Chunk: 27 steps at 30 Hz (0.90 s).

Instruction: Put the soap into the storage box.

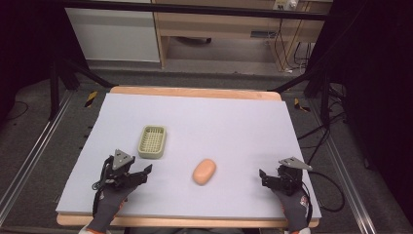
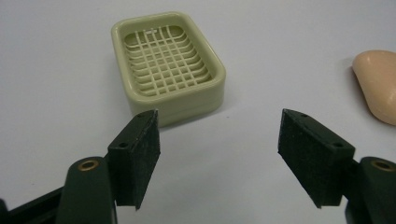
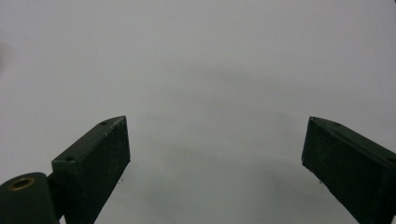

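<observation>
A pale green soap dish [image 1: 152, 142] with a slotted grid bottom sits left of the table's middle; it lies just beyond my left gripper's jaws as the soap dish [image 2: 168, 65]. A peach-coloured soap bar [image 1: 204, 171] lies on the mat to its right, and the soap bar [image 2: 378, 84] shows at that view's right edge. My left gripper [image 1: 141, 171] rests near the front left, open and empty [image 2: 219, 135]. My right gripper [image 1: 267, 176] stands at the front right, open [image 3: 215, 144], with bare mat between its jaws.
A light grey mat [image 1: 219, 122] covers the wooden table [image 1: 195, 91]. Dark frame legs, floor rails and cables surround the table. A wooden cabinet [image 1: 229, 24] stands at the back.
</observation>
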Each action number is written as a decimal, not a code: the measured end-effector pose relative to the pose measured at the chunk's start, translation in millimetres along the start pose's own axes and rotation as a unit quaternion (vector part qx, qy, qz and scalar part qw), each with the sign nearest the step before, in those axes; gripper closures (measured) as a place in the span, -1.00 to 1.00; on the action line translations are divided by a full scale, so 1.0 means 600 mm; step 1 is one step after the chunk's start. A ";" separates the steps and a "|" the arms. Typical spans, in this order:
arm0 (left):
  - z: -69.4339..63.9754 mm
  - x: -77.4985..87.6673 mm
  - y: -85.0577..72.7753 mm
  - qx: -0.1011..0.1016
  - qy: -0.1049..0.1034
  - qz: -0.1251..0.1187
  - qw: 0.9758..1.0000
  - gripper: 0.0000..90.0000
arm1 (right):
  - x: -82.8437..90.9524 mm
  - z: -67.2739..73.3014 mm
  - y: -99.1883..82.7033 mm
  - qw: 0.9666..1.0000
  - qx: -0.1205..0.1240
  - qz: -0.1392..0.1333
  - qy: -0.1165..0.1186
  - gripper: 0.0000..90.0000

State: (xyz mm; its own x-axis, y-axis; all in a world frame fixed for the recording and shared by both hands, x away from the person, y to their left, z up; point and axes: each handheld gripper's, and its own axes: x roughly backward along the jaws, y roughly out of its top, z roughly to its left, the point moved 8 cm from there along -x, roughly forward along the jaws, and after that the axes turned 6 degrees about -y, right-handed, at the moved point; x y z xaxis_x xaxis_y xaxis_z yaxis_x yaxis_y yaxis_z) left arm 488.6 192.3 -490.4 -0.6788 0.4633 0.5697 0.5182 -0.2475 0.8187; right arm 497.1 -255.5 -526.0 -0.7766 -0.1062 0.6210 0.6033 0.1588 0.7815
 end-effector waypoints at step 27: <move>-0.072 -0.032 0.010 -0.038 -0.038 0.008 0.999 -0.42 | -0.001 0.002 -0.002 1.000 0.002 0.004 0.002 -0.83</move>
State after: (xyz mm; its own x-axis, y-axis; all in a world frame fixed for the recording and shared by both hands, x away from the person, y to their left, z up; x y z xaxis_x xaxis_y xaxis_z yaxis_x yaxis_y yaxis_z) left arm 482.1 145.3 -493.4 -0.6280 0.5210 0.5781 0.4858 -0.3179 0.8142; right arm 496.8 -254.2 -527.3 -0.7717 -0.1083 0.6267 0.6079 0.1644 0.7768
